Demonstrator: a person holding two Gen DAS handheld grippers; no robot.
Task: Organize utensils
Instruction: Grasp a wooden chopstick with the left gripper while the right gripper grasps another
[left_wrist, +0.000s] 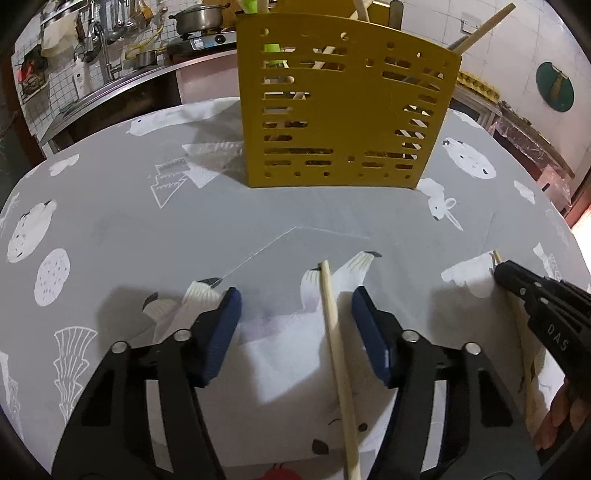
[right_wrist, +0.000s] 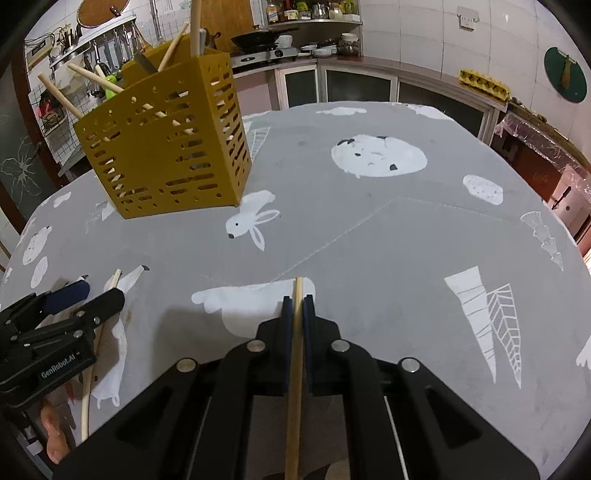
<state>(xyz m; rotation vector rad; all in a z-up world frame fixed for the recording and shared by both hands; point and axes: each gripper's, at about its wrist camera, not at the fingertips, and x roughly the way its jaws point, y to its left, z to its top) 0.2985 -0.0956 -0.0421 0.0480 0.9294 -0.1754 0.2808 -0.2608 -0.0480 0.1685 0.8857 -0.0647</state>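
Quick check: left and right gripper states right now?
Left gripper: open, a wooden chopstick between its pads, not clamped.
Right gripper: shut on another chopstick.

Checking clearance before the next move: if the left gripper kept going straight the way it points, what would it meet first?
Probably the grey tablecloth, since the left gripper tilts downward; the yellow utensil holder stands farther on.

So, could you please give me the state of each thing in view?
Left claw: open around a chopstick, pads not touching it.
Right claw: shut on another chopstick.
Holder: upright on the table, utensils inside.
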